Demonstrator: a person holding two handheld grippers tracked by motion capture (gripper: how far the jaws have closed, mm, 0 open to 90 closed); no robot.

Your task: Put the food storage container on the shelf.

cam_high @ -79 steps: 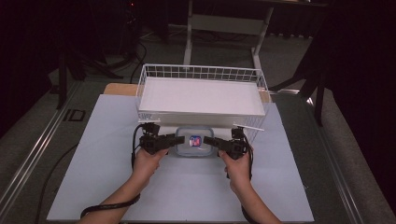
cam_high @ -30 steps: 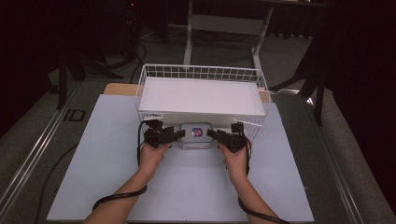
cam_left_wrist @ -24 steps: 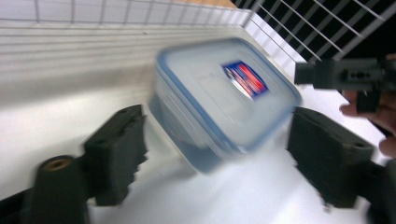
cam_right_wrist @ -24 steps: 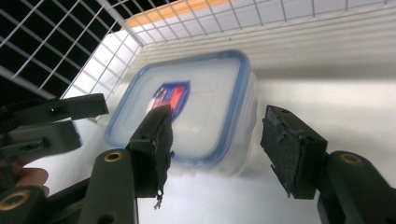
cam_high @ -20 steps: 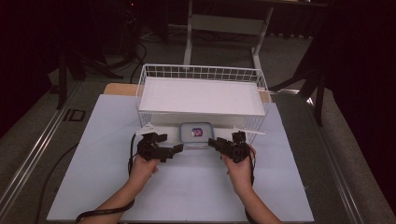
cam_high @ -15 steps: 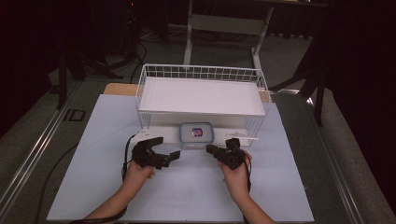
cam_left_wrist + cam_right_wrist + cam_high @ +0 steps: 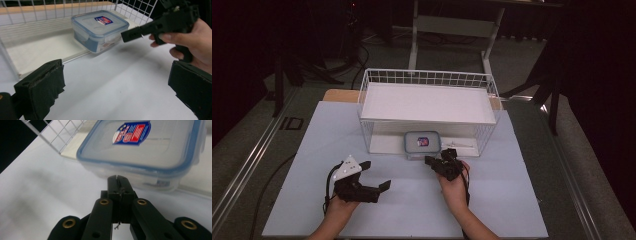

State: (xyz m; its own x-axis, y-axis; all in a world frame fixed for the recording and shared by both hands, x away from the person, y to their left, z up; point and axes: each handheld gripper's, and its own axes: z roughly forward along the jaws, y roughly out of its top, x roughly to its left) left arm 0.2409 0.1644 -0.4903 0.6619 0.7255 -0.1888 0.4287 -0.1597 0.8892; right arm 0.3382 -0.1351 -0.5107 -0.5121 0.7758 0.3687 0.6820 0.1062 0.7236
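Although the box [image 7: 422,144] sits at the front edge of the rack [image 7: 427,102], on its lower shelf under the upper tray, it looks not fully inside: its near side overhangs the shelf lip. The left gripper [image 7: 374,176] rests apart on the table [image 7: 512,190], jaws wide and empty. The right gripper [image 7: 428,160] has its jaws pressed together, holding nothing, tip just short of the box. Judgement: placement nearly done; a final push inward may remain.

Box [image 7: 422,143] on the lower shelf of the rack [image 7: 427,80], at the mat's [image 7: 512,200] far edge; both grippers nearer, left [image 7: 374,176] and right [image 7: 428,160].
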